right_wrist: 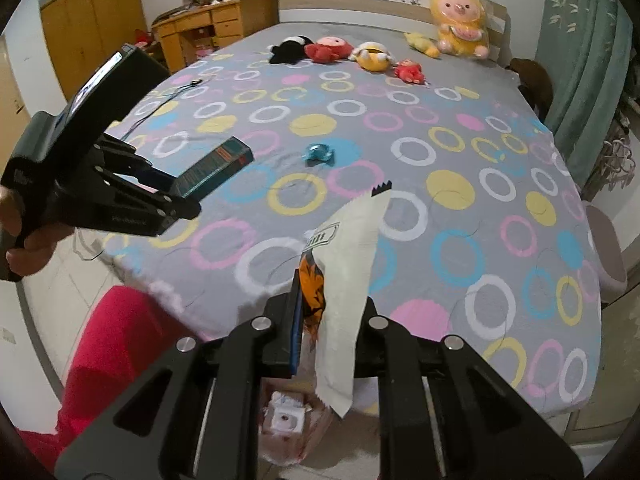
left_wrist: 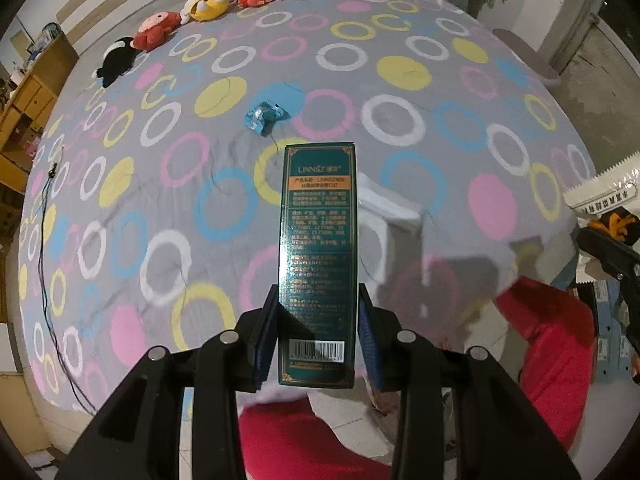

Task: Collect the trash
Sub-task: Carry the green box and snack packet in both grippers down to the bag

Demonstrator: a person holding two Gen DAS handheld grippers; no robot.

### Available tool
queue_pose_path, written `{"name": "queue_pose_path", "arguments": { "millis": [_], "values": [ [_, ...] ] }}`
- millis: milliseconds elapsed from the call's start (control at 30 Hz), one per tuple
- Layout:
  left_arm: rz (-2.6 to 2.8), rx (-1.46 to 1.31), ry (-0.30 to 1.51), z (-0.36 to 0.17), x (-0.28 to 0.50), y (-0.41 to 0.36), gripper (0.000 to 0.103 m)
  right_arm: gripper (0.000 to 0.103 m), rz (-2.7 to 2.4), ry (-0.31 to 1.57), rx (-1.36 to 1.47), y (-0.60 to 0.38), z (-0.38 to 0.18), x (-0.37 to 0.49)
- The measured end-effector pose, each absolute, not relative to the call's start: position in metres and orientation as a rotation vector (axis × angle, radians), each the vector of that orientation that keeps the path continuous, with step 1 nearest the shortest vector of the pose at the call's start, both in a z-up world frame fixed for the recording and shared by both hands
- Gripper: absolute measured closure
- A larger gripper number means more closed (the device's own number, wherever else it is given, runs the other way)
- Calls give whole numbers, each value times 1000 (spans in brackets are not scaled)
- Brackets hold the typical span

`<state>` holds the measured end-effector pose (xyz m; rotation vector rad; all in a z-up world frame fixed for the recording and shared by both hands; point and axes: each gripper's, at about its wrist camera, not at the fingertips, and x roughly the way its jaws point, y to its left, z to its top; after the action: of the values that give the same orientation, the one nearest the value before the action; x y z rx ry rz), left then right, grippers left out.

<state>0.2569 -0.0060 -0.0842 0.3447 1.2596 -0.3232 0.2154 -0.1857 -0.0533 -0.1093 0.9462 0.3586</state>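
The left hand-held gripper point(left_wrist: 318, 332) pinches a tall dark green carton point(left_wrist: 318, 264) between its blue-padded fingers point(left_wrist: 266, 344), gripping the lower part so the carton stands up along the fingers, above the near edge of the bed. The carton has a thin gold ornamental border, a barcode near its bottom end, dense small print that cannot be read, an orange band across the upper part, and the brand "LINNSZ" in gold at the top. In the right wrist view the same carton point(right_wrist: 216, 166) juts out of the left hand-held gripper point(right_wrist: 176, 196), tilted.

The right hand-held gripper point(right_wrist: 328, 320) is closed on a crumpled wrapper point(right_wrist: 344, 280): white paper-like film with a saw-tooth cut top edge, an orange and black printed patch on its left side, and a boxed black label whose characters are too small to read. It hangs over the foot of the bed. From the left wrist view the wrapper point(left_wrist: 600, 192) shows at the right edge.

Below the grippers sits a translucent bag point(right_wrist: 288, 424) holding pale scraps.

Farther out, a crumpled blue wrapper point(left_wrist: 264, 116) lies on the grey bedsheet point(left_wrist: 400, 168) with coloured rings, well apart from both grippers. Plush toys point(right_wrist: 368, 54) line the headboard end.
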Motion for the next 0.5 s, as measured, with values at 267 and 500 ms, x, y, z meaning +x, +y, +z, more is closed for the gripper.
{"name": "queue_pose_path", "arguments": {
  "millis": [267, 500],
  "values": [
    [-348, 309, 1240, -83, 177, -10, 67, 88, 397, 935, -138, -167, -42, 144],
    [-361, 286, 1237, -95, 129, -21, 67, 88, 419, 959, -142, -156, -52, 93]
  ]
}}
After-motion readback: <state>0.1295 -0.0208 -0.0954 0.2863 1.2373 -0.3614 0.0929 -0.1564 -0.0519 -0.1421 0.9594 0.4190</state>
